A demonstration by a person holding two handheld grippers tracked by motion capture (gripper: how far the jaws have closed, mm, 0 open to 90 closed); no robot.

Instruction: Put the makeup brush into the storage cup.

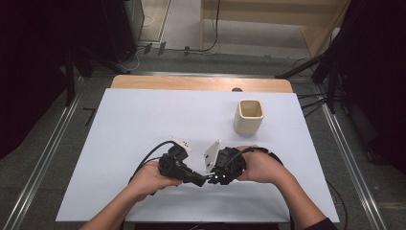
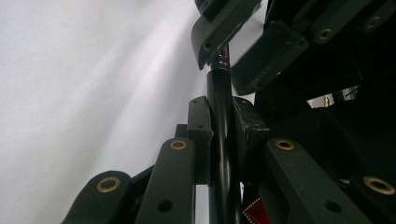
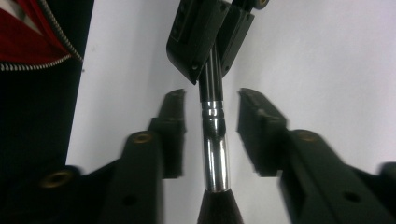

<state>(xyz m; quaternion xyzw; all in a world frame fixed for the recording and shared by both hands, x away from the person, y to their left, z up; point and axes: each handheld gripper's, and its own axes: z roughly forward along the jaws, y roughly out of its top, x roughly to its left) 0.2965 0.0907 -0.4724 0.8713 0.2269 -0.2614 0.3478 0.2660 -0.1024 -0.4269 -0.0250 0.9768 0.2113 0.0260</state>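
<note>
Black unlabelled brush (image 3: 214, 135) — in left hand-held gripper (image 2: 223, 126), no writing legible

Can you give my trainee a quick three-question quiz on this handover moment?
1. True or false: the left gripper is clamped on the black handle of the makeup brush.
2. How do the right gripper jaws stand relative to the brush ferrule?
A. pressing on it
B. apart on either side, not touching
C. far away from it
3. What stands on the white table beyond the hands?

Key:
1. True.
2. B; the jaws flank the silver ferrule with gaps on both sides.
3. A cream square cup, upright, open top.
</note>
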